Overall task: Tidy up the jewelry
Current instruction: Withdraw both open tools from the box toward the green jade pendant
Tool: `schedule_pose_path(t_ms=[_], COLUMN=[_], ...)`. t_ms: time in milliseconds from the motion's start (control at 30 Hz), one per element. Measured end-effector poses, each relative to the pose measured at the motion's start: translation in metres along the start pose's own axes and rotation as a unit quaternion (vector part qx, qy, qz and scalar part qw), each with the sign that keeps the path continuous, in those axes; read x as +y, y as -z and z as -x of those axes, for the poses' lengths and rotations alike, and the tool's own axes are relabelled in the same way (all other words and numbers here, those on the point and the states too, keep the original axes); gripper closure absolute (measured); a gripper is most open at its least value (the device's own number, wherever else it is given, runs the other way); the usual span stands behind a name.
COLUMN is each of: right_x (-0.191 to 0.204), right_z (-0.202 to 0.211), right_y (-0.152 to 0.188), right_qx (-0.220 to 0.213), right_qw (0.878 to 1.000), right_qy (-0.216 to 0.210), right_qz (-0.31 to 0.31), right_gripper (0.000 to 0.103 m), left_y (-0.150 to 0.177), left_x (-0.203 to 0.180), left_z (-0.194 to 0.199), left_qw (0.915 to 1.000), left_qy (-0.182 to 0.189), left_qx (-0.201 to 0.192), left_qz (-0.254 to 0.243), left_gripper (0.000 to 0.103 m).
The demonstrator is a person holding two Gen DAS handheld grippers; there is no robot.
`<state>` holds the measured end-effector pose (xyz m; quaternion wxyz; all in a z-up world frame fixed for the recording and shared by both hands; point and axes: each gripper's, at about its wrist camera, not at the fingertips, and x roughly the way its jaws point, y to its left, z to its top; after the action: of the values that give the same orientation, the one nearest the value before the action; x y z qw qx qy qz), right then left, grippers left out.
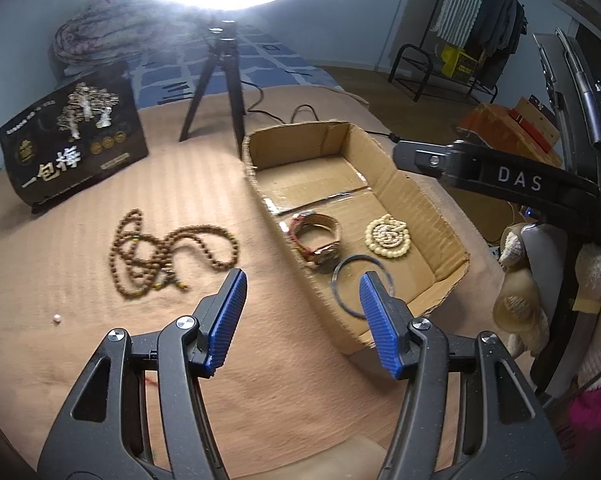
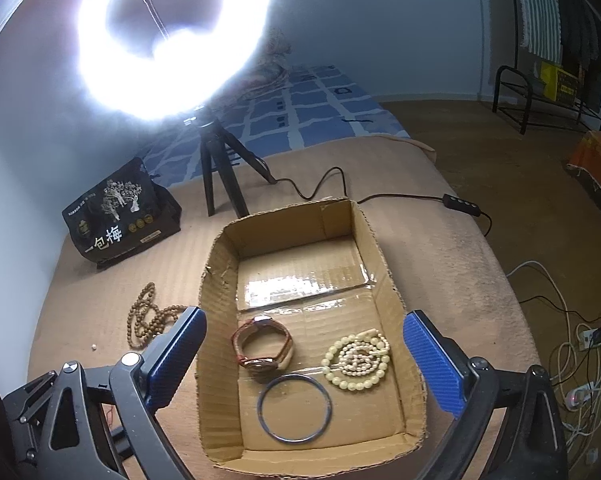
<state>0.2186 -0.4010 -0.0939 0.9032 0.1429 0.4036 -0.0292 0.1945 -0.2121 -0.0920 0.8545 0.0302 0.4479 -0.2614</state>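
Note:
An open cardboard box (image 1: 416,200) (image 2: 216,280) sits on the tan blanket. Inside lie a brown-strapped watch (image 1: 316,240) (image 2: 262,346), a cream pearl bracelet coil (image 1: 387,236) (image 2: 358,358) and a thin metal bangle (image 1: 342,296) (image 2: 294,408). A brown wooden bead necklace (image 1: 160,252) (image 2: 144,322) lies on the blanket left of the box. My left gripper (image 1: 302,280) is open and empty, above the box's near left wall. My right gripper (image 2: 304,332) is open and empty, its fingers straddling the box's near end.
A black snack bag (image 1: 72,144) (image 2: 116,220) stands at the back left. A ring light on a tripod (image 1: 216,80) (image 2: 220,168) stands behind the box, its cable and switch (image 2: 460,204) trailing right. A tiny white bead (image 1: 56,319) (image 2: 94,347) lies on the blanket.

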Motion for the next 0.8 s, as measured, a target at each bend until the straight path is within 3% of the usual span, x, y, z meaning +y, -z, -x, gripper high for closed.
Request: schedule_pose_path(t_ms=[400, 800], right_x=[0.037, 0.101], right_z=[0.009, 0.011], right_y=[0.007, 0.036], right_qx=[0.001, 0.024], right_qw=[0.999, 0.991], right_qy=[-0.044, -0.102], right_qz=[0.029, 0.089], right_gripper=[0.003, 0.003], left_y=[0.019, 0.053], left_x=[0.091, 0.189], left_z=[0.056, 0.093], left_qw=[0.998, 0.9896], left_qy=[-0.046, -0.082], left_qx=[-0.018, -0.021], left_qz=[0.04, 0.117], left_gripper=[0.043, 0.043])
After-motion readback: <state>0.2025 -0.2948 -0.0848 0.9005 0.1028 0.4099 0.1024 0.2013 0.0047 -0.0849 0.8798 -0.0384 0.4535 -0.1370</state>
